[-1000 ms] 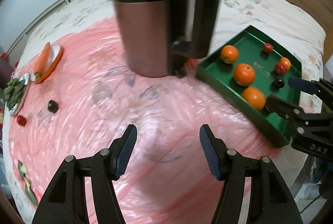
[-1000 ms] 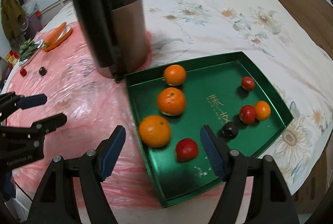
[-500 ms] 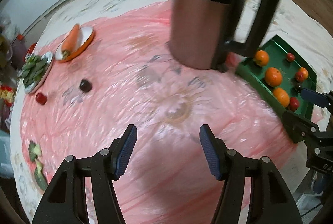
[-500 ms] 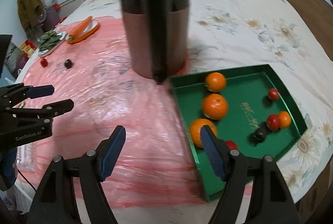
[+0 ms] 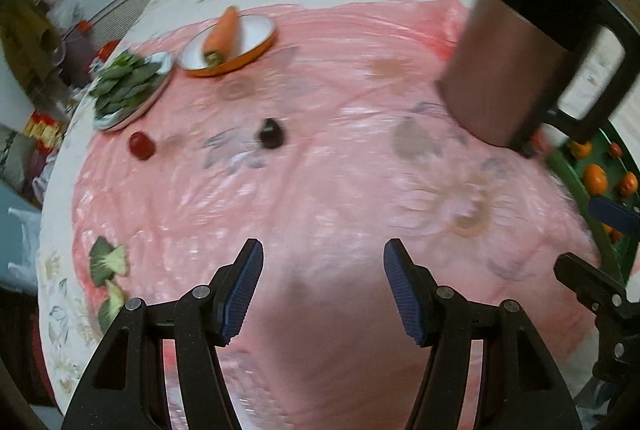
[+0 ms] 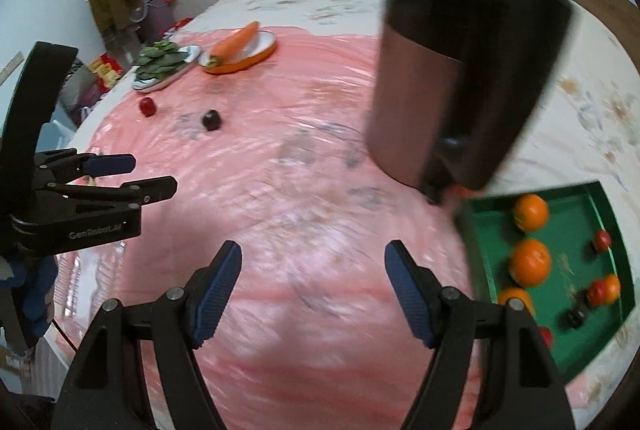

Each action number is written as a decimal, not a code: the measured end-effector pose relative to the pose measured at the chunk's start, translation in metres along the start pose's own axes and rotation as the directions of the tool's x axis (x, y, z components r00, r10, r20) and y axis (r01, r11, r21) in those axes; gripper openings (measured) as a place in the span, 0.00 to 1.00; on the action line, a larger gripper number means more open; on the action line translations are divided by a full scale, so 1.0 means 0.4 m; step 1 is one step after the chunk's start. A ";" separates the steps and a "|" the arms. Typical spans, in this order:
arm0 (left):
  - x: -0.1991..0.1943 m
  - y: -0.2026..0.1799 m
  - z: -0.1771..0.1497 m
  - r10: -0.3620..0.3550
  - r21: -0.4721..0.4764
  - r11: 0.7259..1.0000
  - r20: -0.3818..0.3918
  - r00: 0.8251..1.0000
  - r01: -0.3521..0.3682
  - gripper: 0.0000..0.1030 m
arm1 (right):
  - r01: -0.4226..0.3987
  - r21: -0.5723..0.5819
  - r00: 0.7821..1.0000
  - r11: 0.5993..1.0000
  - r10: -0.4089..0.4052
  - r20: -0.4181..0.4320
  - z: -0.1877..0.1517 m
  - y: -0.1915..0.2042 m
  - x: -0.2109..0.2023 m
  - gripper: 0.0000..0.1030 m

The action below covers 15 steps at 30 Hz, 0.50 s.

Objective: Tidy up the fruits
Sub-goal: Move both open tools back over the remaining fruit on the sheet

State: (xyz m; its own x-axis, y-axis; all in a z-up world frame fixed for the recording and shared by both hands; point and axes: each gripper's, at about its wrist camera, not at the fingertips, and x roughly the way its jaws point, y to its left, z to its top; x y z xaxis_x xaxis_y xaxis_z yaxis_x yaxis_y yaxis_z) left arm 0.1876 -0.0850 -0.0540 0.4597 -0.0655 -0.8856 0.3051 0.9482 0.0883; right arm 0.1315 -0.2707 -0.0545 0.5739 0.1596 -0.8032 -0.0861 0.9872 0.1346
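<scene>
A green tray (image 6: 560, 330) at the right holds several oranges (image 6: 530, 262) and small red and dark fruits; its edge shows in the left wrist view (image 5: 572, 174). On the pink sheet lie a loose red fruit (image 5: 141, 145) (image 6: 147, 106) and a dark fruit (image 5: 271, 133) (image 6: 211, 119), far ahead of both grippers. My left gripper (image 5: 322, 286) is open and empty above the pink sheet. My right gripper (image 6: 314, 286) is open and empty, left of the tray.
A tall brown-and-black kettle (image 6: 452, 70) (image 5: 532, 42) stands beside the tray. A plate of green leaves (image 5: 128, 86) and an orange plate with a carrot (image 5: 228, 42) sit at the far left. A leafy vegetable (image 5: 106, 262) lies near the sheet's left edge.
Both grippers have swung left, away from the tray and toward the loose fruits and plates. The tray and kettle have slid to the right in both views. Both grippers stay open.
</scene>
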 end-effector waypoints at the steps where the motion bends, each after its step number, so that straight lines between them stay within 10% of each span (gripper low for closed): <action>1: 0.004 0.024 0.000 0.006 -0.015 1.000 -0.002 1.000 -0.006 0.55 | -0.012 -0.007 1.000 1.000 0.012 0.003 0.009 0.014 0.008 1.00; 15: 0.064 0.361 0.053 0.073 -0.210 0.975 0.025 0.997 -0.066 0.55 | -0.185 -0.079 0.982 0.980 0.186 0.013 0.163 0.208 0.175 1.00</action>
State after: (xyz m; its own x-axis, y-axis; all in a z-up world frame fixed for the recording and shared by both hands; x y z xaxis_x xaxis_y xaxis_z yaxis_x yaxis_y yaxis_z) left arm 0.2611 0.0436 -0.0543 0.5014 -0.0035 -0.8652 0.0916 0.9946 0.0490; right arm 0.2175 -0.1779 -0.0616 0.5586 0.3404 -0.7564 -0.2546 0.9382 0.2342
